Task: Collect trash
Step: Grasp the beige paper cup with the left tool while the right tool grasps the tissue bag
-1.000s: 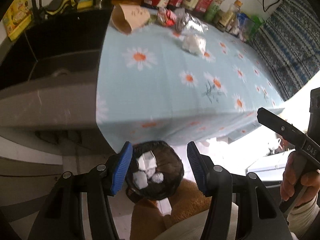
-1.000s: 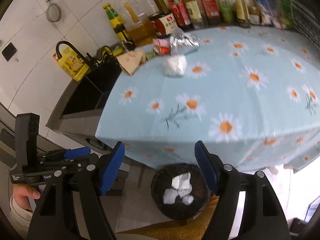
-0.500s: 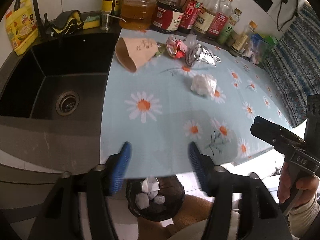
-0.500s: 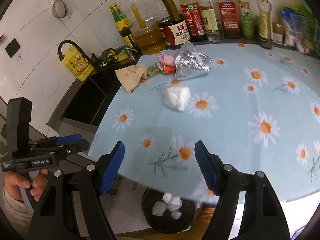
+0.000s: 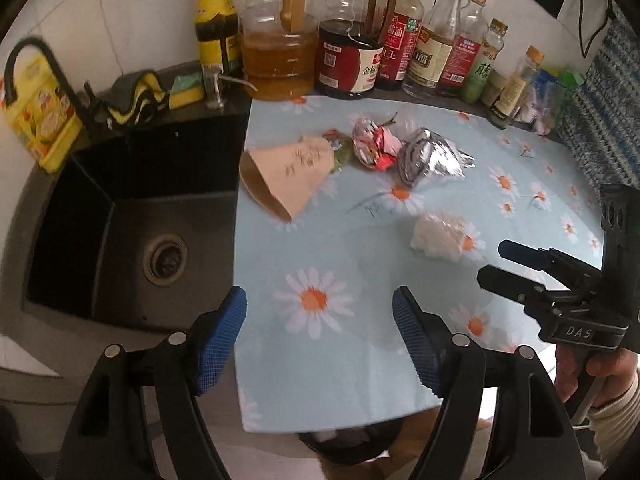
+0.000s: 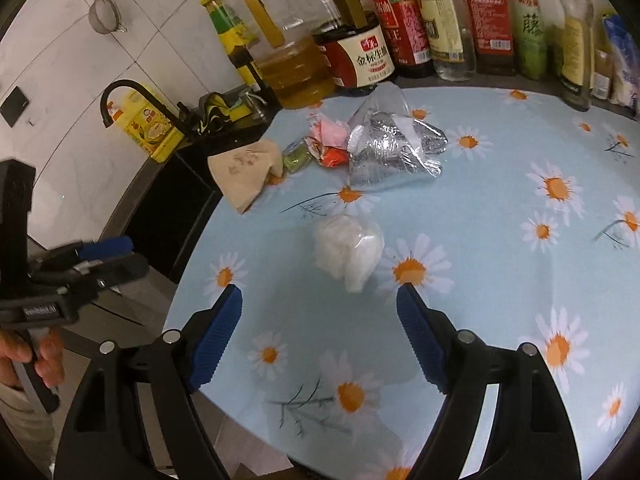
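Observation:
Trash lies on the daisy tablecloth: a white crumpled tissue, a brown paper bag, a red and white wrapper, a small green wrapper and a silver foil bag. My left gripper is open and empty above the table's near edge. My right gripper is open and empty, just short of the tissue. The black bin peeks out under the table edge.
A black sink with a tap lies left of the table. Oil and sauce bottles line the back wall. A yellow box and sponges sit behind the sink.
Both grippers have risen from over the bin on the floor to above the table and moved in toward the trash. Both stay open and empty.

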The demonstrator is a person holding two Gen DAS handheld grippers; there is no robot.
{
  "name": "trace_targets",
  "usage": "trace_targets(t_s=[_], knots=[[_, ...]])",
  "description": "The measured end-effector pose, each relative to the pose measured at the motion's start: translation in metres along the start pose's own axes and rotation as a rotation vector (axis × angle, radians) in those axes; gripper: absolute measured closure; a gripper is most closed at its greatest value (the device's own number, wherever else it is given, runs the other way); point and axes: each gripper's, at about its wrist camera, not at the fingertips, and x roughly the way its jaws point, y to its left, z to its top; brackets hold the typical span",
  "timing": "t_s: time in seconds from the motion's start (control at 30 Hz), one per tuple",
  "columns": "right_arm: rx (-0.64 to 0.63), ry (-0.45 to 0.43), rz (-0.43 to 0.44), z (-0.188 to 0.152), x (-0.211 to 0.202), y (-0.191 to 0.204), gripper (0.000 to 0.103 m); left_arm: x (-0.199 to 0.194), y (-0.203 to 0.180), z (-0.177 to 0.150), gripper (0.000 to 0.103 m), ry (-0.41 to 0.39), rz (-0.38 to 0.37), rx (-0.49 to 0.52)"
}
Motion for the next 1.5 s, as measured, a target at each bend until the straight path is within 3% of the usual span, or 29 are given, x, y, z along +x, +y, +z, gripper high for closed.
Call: trace_targets(t_s=[0.73, 1.17, 1.5], knots=[[-0.023, 0.059, 0.060, 0.024, 0.047, -0.026, 0.024, 0.083, -0.013, 0.082, 0.022, 0.154, 0.160, 0.269], [-0.051, 0.055, 0.047, 0.023, 0.053, -0.026, 0.051, 0.123, -0.018, 0.100, 0.022, 0.237, 0.234, 0.415], [-0.051, 0.033, 0.050, 0.022, 0.049, -0.027, 0.053, 0.131, -0.033, 0.108, 0.022, 0.240, 0.262, 0.501]])
